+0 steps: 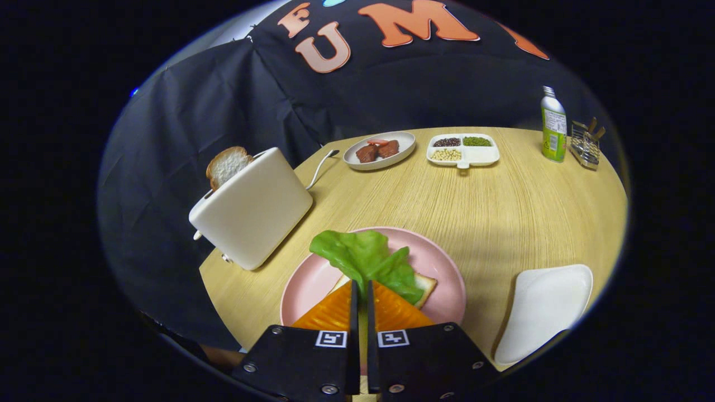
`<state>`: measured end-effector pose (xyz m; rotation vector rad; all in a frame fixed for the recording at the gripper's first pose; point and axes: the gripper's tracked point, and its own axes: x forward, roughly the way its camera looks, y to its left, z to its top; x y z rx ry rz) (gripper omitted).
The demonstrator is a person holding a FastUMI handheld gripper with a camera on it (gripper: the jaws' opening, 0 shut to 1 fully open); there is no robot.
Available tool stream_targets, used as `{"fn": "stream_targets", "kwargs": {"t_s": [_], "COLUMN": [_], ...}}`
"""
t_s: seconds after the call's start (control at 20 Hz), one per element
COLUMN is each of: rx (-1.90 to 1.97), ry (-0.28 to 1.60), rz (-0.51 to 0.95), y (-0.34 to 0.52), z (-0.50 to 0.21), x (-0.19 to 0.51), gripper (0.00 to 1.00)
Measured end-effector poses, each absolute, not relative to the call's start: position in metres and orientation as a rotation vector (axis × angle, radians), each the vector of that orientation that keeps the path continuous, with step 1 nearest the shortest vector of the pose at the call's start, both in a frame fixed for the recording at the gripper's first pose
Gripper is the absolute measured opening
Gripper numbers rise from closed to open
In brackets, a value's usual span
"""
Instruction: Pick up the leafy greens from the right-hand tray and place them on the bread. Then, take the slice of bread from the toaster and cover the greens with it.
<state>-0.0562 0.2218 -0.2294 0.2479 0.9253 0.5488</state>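
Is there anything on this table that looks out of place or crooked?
Little stands out. The leafy greens lie off-centre on the bread, hanging onto the pink plate. The gripper is shut on the greens. The bread slice stands in the toaster.

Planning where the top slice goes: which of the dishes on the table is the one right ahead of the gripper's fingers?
The pink plate, holding bread and leafy greens. The gripper is shut on the greens. The other dishes lie farther off.
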Motion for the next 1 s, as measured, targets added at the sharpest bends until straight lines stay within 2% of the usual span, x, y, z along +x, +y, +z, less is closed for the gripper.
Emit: {"fn": "stream_targets", "kwargs": {"t_s": [0.15, 0.25, 0.3, 0.35, 0.5, 0.65, 0.7, 1.0], "rx": [0.225, 0.214, 0.195, 0.171, 0.146, 0.153, 0.141, 0.216], "ry": [0.929, 0.931, 0.934, 0.933, 0.918, 0.920, 0.910, 0.883], "rz": [0.552, 0.545, 0.538, 0.528, 0.496, 0.504, 0.503, 0.583], "y": [0.227, 0.227, 0.226, 0.222, 0.216, 0.222, 0.224, 0.274], "z": [-0.232, -0.231, -0.231, -0.230, -0.223, -0.204, -0.196, -0.131], "x": [-0.057, -0.057, -0.057, -0.055, -0.044, -0.036, -0.029, 0.001], "gripper": [0.11, 0.18, 0.26, 0.29, 0.47, 0.55, 0.61, 0.80]}}
